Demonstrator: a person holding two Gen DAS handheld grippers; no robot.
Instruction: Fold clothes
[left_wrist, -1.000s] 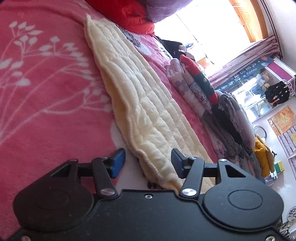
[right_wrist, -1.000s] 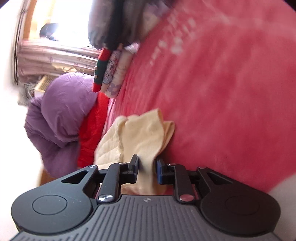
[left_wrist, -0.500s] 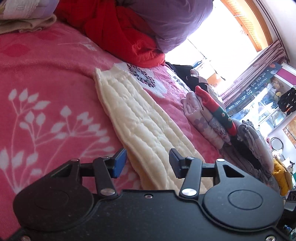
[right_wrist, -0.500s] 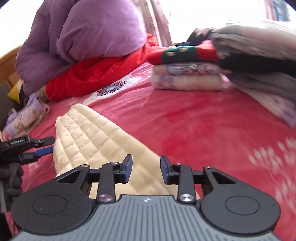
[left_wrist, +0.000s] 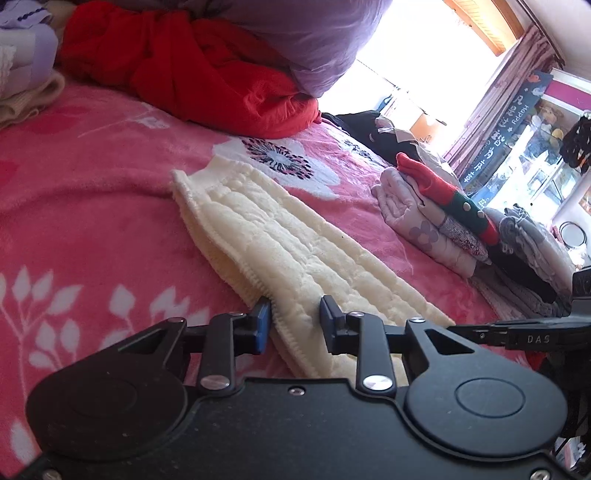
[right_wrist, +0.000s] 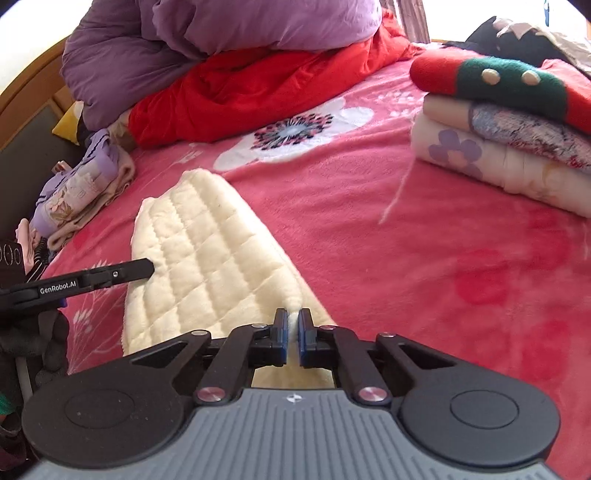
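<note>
Cream quilted garment (left_wrist: 280, 258), folded into long narrow strip, lies flat on bed; near end between left jaws, w/ a small bit pinched in right jaws.

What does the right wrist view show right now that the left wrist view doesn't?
Only the right wrist view shows the right gripper pinched shut on the cream quilted garment, plus a yellow item at the bed's edge. Only the left wrist view shows the left gripper open astride the garment's ribbed edge, and the shelves beside the window. Both show the folded stack, red bedding and pink blanket.
</note>
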